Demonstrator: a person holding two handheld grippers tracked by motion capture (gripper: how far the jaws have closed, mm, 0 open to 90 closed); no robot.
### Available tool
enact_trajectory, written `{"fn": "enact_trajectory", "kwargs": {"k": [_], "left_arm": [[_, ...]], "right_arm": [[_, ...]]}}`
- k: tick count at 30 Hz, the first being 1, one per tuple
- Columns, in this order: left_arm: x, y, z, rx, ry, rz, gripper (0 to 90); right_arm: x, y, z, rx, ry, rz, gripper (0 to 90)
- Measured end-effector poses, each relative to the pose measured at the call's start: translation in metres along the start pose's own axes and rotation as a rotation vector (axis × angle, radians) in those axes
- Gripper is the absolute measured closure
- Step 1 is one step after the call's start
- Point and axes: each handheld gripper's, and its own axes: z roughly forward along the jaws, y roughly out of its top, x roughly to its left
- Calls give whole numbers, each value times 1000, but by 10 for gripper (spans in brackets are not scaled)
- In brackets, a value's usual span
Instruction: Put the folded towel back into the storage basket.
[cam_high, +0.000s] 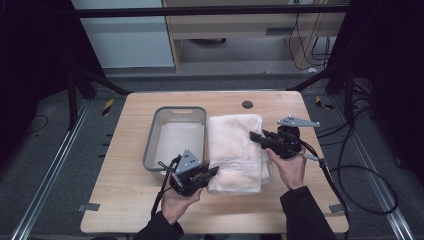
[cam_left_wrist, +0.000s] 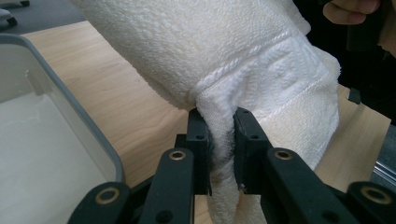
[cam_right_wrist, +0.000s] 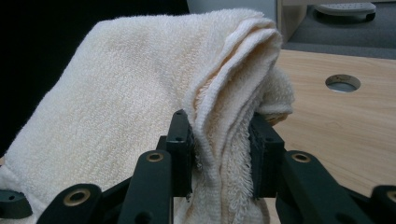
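Note:
A folded cream towel (cam_high: 235, 150) lies along the middle of the wooden table (cam_high: 125, 210), right of a grey plastic bin (cam_high: 150, 150). My left gripper (cam_high: 215, 171) pinches the towel's near left corner; in the left gripper view the hem (cam_left_wrist: 224, 135) is squeezed between both jaws. My right gripper (cam_high: 253, 136) comes in from the right and is shut on the towel's right edge. In the right gripper view several stacked layers (cam_right_wrist: 222, 140) are clamped between the jaws, and the towel (cam_right_wrist: 130, 93) rises in front.
The grey bin's rim (cam_left_wrist: 88, 126) is close on the left of my left gripper. A round cable hole (cam_high: 247, 104) sits near the table's far edge. Black cables (cam_high: 360, 175) trail off the right side. Bare wood lies along the front and left.

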Motion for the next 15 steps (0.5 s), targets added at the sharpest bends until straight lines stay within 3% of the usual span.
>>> {"fn": "enact_trajectory", "kwargs": {"k": [15], "left_arm": [[14,10,-19,-54,14,-34,779]], "right_arm": [[19,27,6,-24,-3,-46,666]]}}
